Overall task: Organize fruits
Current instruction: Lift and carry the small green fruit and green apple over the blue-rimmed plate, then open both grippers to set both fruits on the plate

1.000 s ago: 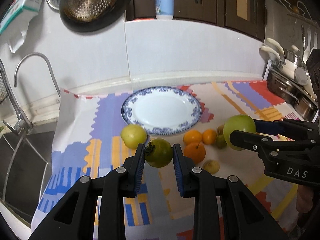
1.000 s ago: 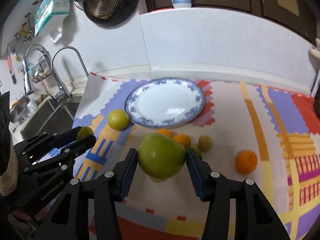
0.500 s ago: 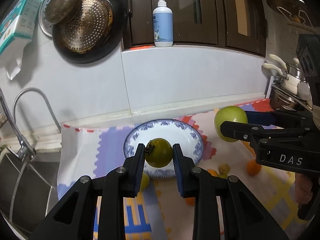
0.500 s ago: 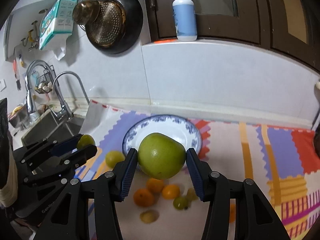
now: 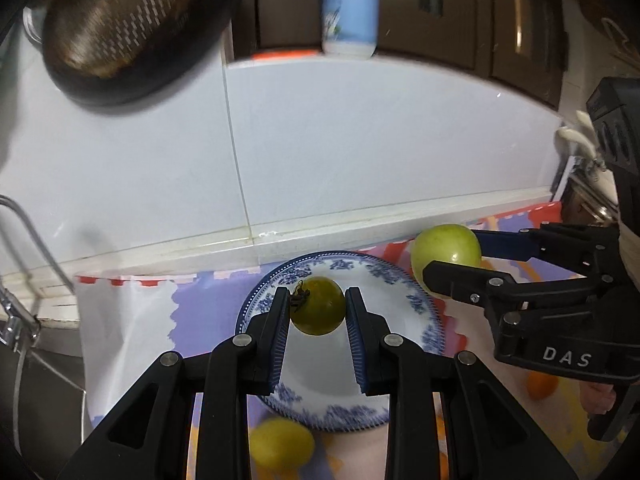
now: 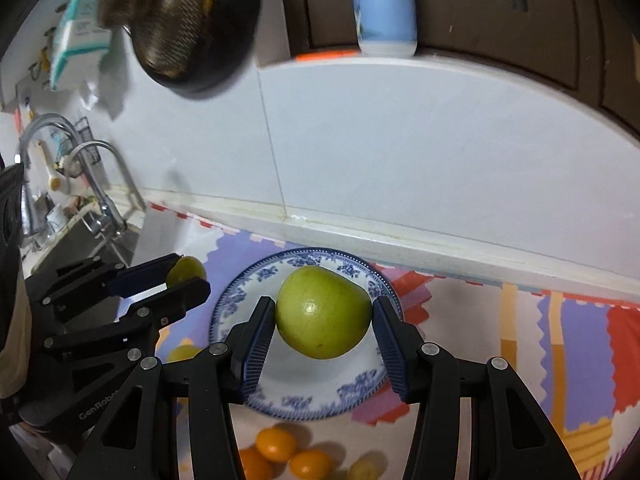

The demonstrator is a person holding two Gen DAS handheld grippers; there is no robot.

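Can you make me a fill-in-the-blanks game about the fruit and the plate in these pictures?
1. The left tool holds a green tomato with a dark ____ on top.
2. The right tool holds a big fruit that is ____ in colour.
3. The blue-and-white plate has ____ fruits lying on it so far.
4. The small fruits lying near the plate's front edge are ____ in colour.

Missing words: stem; green; no; orange
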